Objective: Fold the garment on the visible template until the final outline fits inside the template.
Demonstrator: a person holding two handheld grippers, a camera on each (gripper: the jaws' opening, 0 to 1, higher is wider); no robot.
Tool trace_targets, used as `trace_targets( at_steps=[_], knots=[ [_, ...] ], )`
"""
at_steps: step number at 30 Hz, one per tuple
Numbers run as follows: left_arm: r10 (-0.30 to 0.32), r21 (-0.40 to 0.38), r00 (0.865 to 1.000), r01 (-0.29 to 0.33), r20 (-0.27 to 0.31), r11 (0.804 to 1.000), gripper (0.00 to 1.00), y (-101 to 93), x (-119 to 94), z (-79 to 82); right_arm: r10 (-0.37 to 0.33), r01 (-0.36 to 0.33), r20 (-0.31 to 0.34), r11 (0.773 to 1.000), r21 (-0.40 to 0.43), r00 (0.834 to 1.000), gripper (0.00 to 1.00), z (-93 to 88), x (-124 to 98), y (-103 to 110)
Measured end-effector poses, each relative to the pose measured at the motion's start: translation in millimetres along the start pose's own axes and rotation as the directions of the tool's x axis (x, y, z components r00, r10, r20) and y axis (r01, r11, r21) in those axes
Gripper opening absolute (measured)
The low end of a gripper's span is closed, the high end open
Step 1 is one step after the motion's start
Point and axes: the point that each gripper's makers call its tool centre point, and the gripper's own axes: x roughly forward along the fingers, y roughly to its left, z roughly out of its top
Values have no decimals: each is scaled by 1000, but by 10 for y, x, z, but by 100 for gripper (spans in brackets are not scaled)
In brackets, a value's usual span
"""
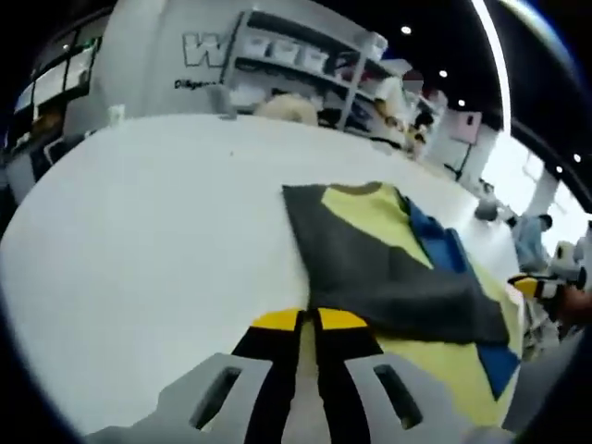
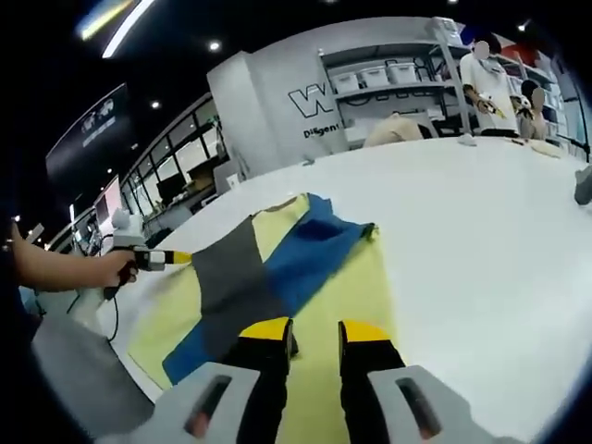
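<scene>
The garment (image 1: 398, 268), yellow, grey and blue, lies partly folded on the white tabletop (image 1: 148, 240), close to its near edge; in the left gripper view the left gripper (image 1: 309, 320) hovers low at the cloth's edge, its yellow-tipped fingers (image 1: 276, 320) nearly together with nothing between them; in the right gripper view the right gripper (image 2: 314, 330) hangs over the yellow part, fingers (image 2: 266, 329) apart and empty; a person's hand (image 2: 118, 266) holds the left gripper out level at the tabletop's left edge.

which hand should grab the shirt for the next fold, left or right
Probably left. The left tongs sit right at the edge of the grey panel of the garment, jaws close together. The right tongs hover open over the yellow part, apparently gripping nothing.
</scene>
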Motion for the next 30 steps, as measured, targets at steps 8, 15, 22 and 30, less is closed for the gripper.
trace_targets(
  at_steps=[8,15,22,30],
  knots=[
    [5,-108,1000,-6,-3,994,4,118,-53,-92,5,-5,18,1000,-1,1000,20,84,48,3],
    [-1,-144,1000,0,-2,990,7,92,-157,-132,20,-20,46,1000,-7,999,22,252,199,-19],
    [53,-210,994,-32,95,977,13,262,-413,-68,43,-43,109,999,-2,993,23,657,570,-26],
    [19,-254,970,45,242,966,19,60,-432,380,98,-93,187,995,-34,978,23,1464,1580,17]
  ],
)
